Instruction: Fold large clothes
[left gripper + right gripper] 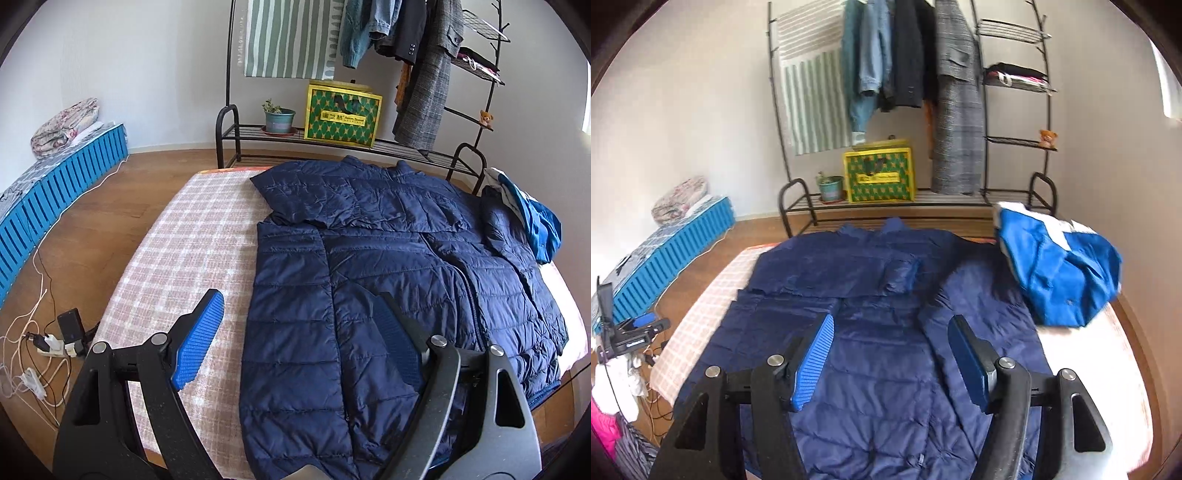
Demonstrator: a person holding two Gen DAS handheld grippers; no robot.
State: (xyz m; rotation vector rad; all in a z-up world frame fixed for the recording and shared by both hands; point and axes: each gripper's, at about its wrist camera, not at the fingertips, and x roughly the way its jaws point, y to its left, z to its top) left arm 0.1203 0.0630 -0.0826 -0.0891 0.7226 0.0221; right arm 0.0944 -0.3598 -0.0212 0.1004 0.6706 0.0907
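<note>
Jaws apart, both empty | left gripper (301, 341), right gripper (892, 363) above jacket (886, 387)

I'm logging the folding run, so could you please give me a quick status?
Left gripper and right gripper open, empty. Navy puffer jacket flat on bed, one sleeve folded across chest. Blue garment lies on its other sleeve.

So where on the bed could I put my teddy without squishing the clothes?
Best spot: the bare checked cover left of the navy puffer jacket. A smaller pale strip lies below the blue jacket. The middle and far right corner are crowded.
</note>
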